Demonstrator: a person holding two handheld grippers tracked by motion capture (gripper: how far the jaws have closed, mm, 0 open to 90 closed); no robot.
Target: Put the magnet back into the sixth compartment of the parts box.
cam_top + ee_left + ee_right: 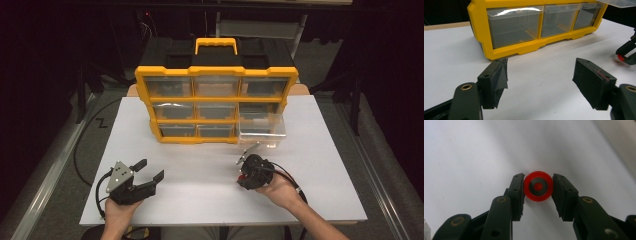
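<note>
A small red wheel (538,186) with a grey ring and a red centre sits between the pads of my right gripper (538,180), which is shut on it just above the white table. In the high view the right gripper (242,172) points down at the table right of centre, with the red wheel (241,176) at its tip. My left gripper (151,169) rests near the front left, its jaws wide open and nothing between them. From the left gripper view (540,67) the open jaws face the organizer, and the right gripper (627,53) shows at the far right edge.
A yellow drawer organizer (215,100) with clear drawers and a black top stands at the back of the white table (200,200). One clear drawer (262,131) at its lower right is pulled out. Cables trail from both grippers towards the front edge.
</note>
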